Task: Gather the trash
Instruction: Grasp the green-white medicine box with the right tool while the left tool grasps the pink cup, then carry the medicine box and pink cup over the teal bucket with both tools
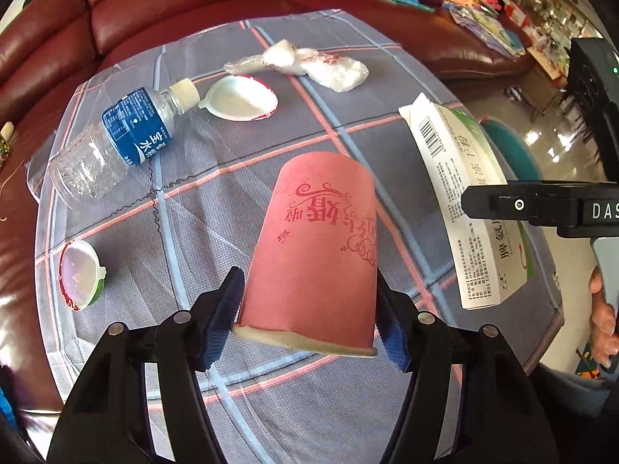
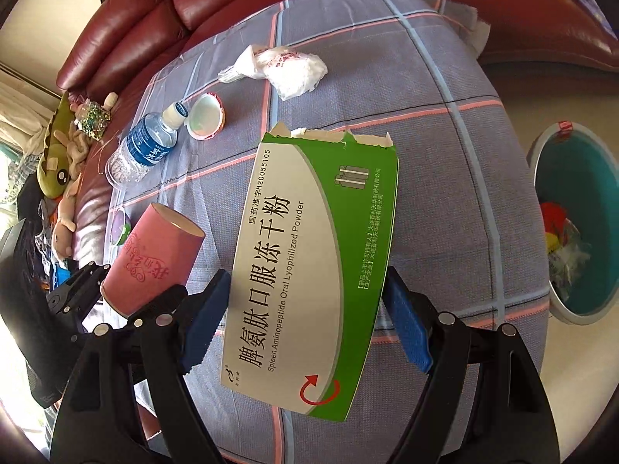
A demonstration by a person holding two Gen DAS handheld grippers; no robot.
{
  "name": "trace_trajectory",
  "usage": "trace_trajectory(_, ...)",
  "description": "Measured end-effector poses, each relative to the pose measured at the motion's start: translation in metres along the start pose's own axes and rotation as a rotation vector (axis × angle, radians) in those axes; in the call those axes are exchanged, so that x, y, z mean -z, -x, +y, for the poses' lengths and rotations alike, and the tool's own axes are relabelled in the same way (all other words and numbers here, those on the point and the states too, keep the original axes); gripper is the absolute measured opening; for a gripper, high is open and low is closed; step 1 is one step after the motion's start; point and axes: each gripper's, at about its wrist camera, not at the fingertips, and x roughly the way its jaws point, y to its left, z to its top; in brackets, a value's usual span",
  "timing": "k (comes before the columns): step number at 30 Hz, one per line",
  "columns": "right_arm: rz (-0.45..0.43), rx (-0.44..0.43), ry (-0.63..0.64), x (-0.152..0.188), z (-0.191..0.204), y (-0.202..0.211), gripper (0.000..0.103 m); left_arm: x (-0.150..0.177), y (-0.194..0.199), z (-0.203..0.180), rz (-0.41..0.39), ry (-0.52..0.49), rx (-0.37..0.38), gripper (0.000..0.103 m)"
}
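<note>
The checked cloth (image 2: pixel 425 123) fills most of both views, and the teal bin (image 2: pixel 576 224) sits at the right edge of the right wrist view, already with some coloured trash inside. I judge the step in hand is to carry two items to this bin.

The green medicine box (image 2: pixel 309 255) stands in the centre of the right wrist view, its torn end up, and the right gripper (image 2: pixel 305 321) is clamped on its two long edges. To do this well, keep the box flat between the pads — it is thin card and may bend or turn.

The pink paper cup (image 1: pixel 321 247) is in the lower centre of the left wrist view, bottom end away from the camera. The left gripper (image 1: pixel 309 321) grips it near the rim; the pads seem to touch both sides, though the right one is partly hidden. Squeeze lightly, because a cup collapses.

The water bottle (image 1: pixel 112 147), plastic bag (image 1: pixel 309 62) and two small lids (image 1: pixel 240 96) wait on the cloth in the upper left.
</note>
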Motion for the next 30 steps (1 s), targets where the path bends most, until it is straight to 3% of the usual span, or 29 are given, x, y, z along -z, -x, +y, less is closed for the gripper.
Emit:
trace_trajectory(11,-0.087,-0.015,-0.063,-0.003,-0.053,0.043,0.075,-0.022,0.016,-0.058,-0.044,-0.041,0.045,0.065)
trace_trajectory(23,-0.250,0.094,-0.265,0.009,-0.196,0.137,0.075,-0.073,0.006,-0.170,-0.077,-0.171,0.184,0.066)
trace_trajectory(30,-0.244,0.110,-0.363,0.022,-0.263,0.144,0.075,-0.099,-0.019,-0.232,-0.047,-0.233,0.225,0.066)
